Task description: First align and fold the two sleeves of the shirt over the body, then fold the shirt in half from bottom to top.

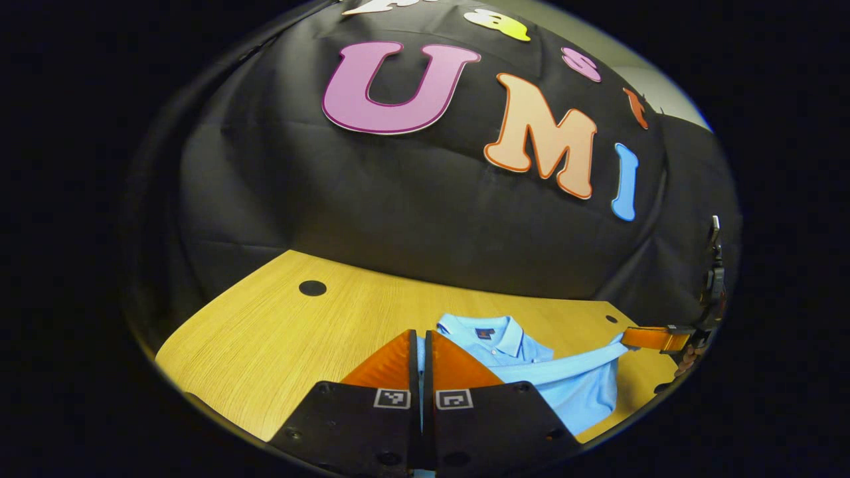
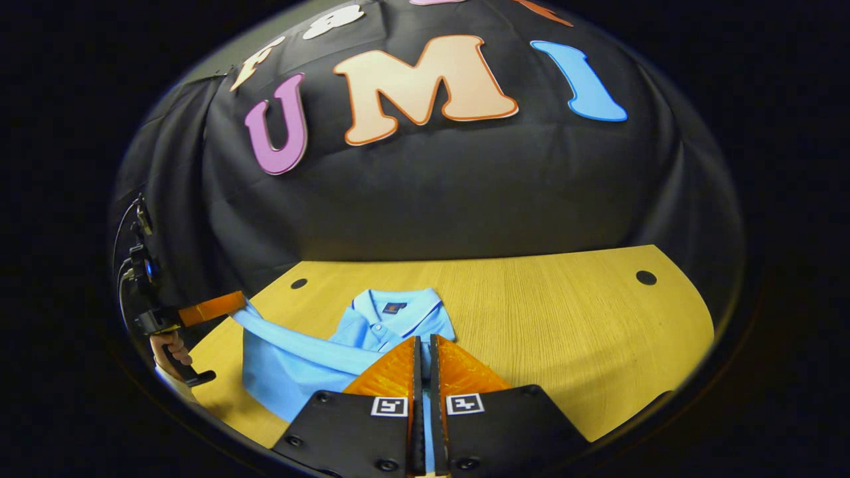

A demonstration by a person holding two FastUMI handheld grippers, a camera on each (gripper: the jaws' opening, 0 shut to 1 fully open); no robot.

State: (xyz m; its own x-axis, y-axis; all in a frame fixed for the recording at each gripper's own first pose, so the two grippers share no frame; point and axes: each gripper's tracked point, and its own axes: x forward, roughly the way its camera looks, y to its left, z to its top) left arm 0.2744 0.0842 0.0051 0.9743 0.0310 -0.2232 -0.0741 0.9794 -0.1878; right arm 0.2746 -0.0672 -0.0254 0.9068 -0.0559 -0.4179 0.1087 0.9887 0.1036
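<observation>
A light blue polo shirt (image 1: 584, 398) lies collar-up on the wooden table (image 1: 279, 332). In the left gripper view, my left gripper (image 1: 422, 335) is shut, with a strip of blue fabric showing between its fingers. Far right, my right gripper (image 1: 631, 340) is shut on the end of a sleeve (image 1: 571, 365) that runs taut across the shirt body. In the right gripper view, my right gripper (image 2: 424, 340) pinches blue fabric above the shirt (image 2: 285, 378). The left gripper (image 2: 240, 303) at the far left holds the stretched sleeve (image 2: 299, 345), lifted off the table (image 2: 564, 318).
Black round holes (image 1: 312, 288) (image 2: 645, 277) mark the tabletop near its back corners. The booth's black cloth wall rises right behind the table. A hand (image 2: 171, 348) grips the left gripper's handle past the table's left edge. Bare wood lies right of the shirt in the right gripper view.
</observation>
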